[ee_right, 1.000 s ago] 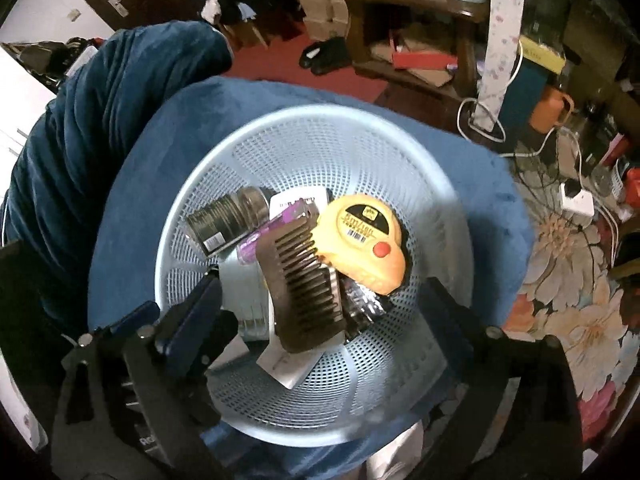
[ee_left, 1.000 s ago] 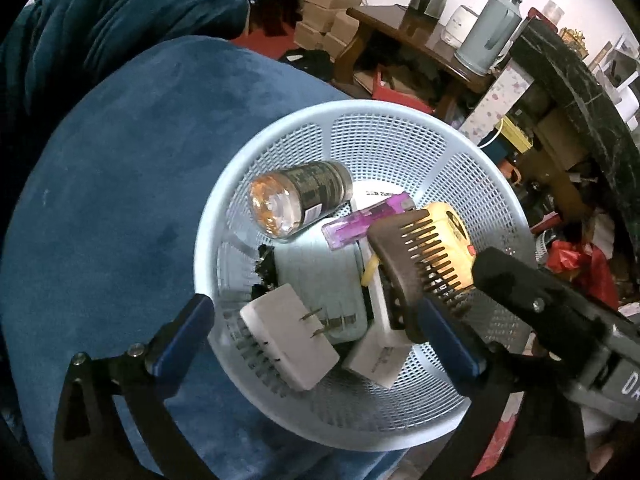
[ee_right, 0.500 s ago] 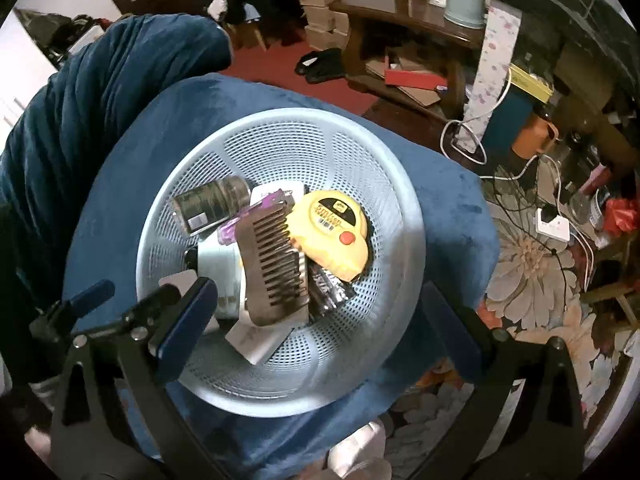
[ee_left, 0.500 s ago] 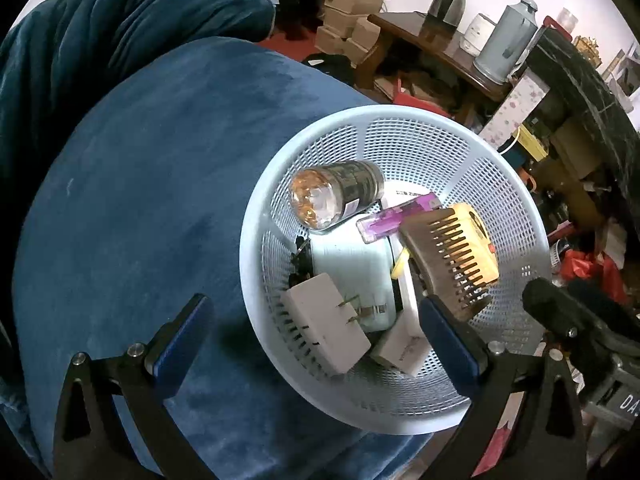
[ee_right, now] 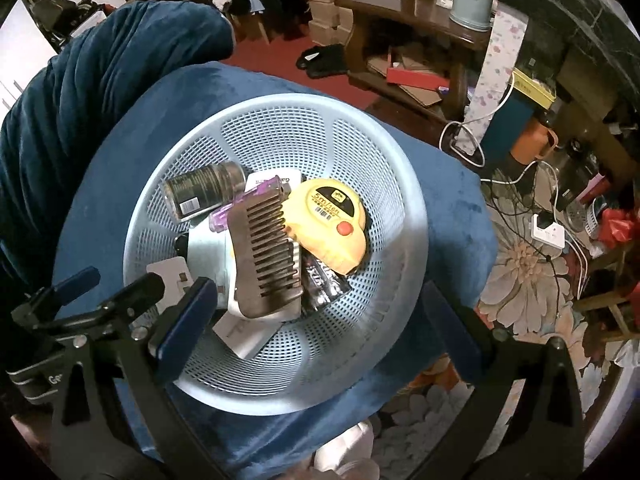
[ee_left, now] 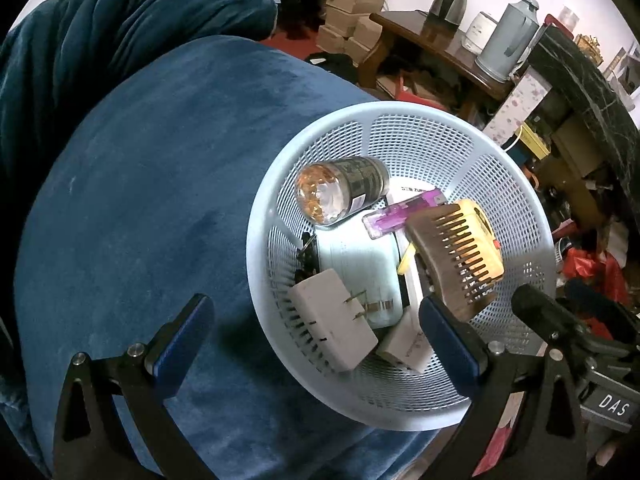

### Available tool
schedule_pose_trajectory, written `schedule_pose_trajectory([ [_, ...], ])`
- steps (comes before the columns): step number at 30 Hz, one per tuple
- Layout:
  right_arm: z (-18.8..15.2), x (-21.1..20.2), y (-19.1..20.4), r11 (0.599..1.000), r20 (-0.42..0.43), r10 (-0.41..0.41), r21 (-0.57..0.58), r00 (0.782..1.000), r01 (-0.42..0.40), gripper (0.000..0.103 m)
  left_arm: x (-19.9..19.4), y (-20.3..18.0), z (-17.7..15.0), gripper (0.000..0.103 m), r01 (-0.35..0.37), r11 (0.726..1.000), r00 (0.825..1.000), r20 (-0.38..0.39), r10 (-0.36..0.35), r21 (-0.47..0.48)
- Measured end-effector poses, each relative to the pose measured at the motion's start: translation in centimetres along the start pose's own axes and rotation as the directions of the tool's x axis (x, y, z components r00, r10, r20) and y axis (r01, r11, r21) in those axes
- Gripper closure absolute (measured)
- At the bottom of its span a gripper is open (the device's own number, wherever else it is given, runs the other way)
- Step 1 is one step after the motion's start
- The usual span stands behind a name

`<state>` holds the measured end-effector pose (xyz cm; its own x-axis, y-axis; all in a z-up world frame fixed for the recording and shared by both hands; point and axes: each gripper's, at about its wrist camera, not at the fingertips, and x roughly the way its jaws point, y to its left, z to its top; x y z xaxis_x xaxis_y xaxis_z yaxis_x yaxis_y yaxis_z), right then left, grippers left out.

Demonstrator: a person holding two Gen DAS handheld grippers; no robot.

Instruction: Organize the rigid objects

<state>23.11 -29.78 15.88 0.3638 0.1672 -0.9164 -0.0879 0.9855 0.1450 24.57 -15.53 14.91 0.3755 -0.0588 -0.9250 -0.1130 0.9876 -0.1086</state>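
A light blue mesh basket (ee_left: 404,124) (ee_right: 280,120) sits on a blue velvet cushion (ee_left: 140,184). In it lie a brown comb (ee_left: 452,256) (ee_right: 266,248), a yellow tape measure (ee_right: 330,224), a purple lighter (ee_left: 404,214), a dark jar (ee_left: 344,194) (ee_right: 202,190), a white plug adapter (ee_left: 334,324) and white boxes. My left gripper (ee_left: 316,344) is open and empty above the basket's near rim. My right gripper (ee_right: 320,332) is open and empty above the basket's near side.
A blue velvet backrest (ee_left: 120,12) rises at the far left. A wooden table (ee_left: 432,44) with a kettle and a thermos stands behind. Cables and a power strip (ee_right: 548,232) lie on the floral floor to the right.
Both grippers have pulled back and up from the basket, which now looks smaller. The comb lies where it was, on top of the pile.
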Motion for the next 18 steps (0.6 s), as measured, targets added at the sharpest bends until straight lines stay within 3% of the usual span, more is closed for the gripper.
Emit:
schedule_pose_trajectory([
  [18, -0.38, 0.69, 0.15, 1.000, -0.028, 0.008, 0.009, 1.000, -0.008, 0.000, -0.40, 0.58, -0.30, 0.001, -0.010, 1.000, 1.000, 0.000, 0.010, -0.006],
])
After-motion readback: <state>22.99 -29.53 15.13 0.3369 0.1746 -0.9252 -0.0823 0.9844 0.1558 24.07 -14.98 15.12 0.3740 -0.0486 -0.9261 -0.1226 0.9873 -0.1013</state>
